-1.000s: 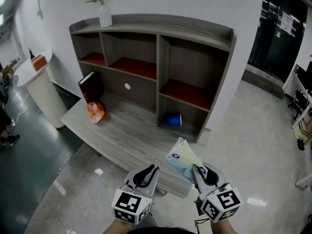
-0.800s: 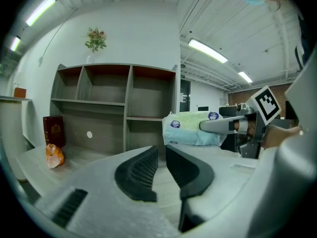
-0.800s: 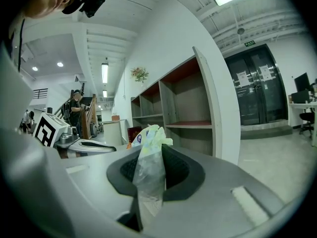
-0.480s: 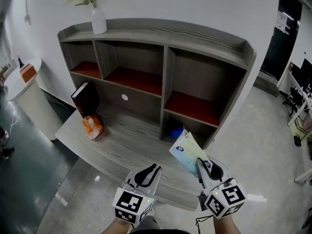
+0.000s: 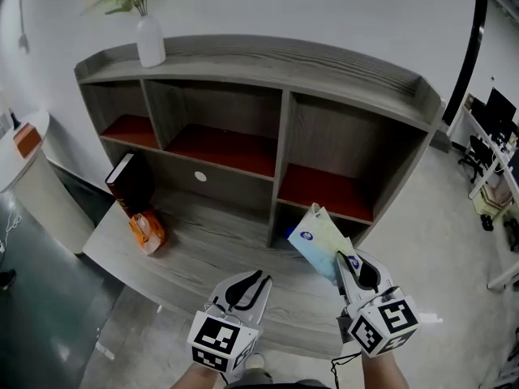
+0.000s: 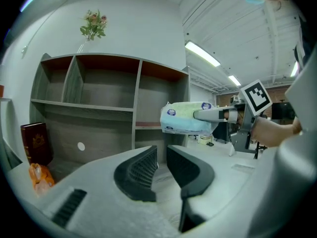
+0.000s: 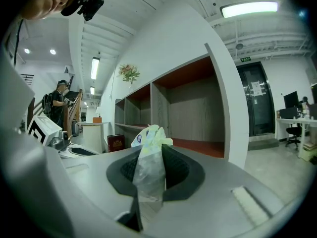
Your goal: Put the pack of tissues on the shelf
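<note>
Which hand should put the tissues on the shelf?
Right. The right gripper grips the pack of tissues, held up in front of the shelf; the left gripper holds nothing.

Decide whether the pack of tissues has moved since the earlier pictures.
Yes. The pack of tissues, in the right gripper, has risen from the counter edge toward the lower right opening of the shelf unit.

- I see a big grey wooden shelf (image 5: pixel 276 63) standing against the white wall, with red boards inside its boxes.
- A white vase (image 5: pixel 150 43) with flowers stands on top, at the left end.
- On its low ledge (image 5: pixel 219 237), a dark book (image 5: pixel 128 181) stands at the left, with an orange packet (image 5: pixel 146 230) just beside it.
</note>
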Tool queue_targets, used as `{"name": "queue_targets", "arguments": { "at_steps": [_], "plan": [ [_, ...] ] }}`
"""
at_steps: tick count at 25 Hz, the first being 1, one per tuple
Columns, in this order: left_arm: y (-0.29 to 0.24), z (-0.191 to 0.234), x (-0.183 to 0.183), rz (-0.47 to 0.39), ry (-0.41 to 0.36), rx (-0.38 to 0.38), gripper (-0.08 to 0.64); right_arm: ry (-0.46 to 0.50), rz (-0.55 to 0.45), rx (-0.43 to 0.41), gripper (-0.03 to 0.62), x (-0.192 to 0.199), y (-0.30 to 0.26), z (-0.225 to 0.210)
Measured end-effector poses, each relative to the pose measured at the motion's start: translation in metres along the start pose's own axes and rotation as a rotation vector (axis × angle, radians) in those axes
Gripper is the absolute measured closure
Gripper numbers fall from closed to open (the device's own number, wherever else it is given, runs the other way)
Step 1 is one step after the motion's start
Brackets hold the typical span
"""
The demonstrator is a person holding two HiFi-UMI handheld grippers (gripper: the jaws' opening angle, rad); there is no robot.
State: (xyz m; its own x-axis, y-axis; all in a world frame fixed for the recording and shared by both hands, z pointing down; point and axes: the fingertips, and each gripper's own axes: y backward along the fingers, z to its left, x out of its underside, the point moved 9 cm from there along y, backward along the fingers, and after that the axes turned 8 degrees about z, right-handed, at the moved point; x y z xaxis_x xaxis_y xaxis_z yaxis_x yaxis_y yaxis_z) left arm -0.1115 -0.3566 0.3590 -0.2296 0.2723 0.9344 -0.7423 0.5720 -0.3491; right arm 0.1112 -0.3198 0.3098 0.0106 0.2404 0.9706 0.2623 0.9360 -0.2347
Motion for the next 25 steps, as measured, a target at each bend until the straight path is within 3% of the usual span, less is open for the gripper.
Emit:
{"name": "queue_targets", "arguments": {
  "at_steps": [10, 19, 25],
  "plan": [
    [-0.023, 0.028, -0.022, -0.03, -0.016, 0.057, 0.509, 0.027, -0.029, 0.071, 0.538, -0.03, -0.028, -0.012],
    [-0.044, 0.024, -0.037, -0.073, -0.005, -0.008, 0.509, 0.074, -0.077, 0.071, 0.538, -0.041, -0.053, -0.046],
    [-0.051, 0.019, -0.043, -0.077, -0.008, -0.054, 0.509, 0.143, -0.05, 0.114, 0.538, -0.044, -0.082, -0.064]
  ]
}}
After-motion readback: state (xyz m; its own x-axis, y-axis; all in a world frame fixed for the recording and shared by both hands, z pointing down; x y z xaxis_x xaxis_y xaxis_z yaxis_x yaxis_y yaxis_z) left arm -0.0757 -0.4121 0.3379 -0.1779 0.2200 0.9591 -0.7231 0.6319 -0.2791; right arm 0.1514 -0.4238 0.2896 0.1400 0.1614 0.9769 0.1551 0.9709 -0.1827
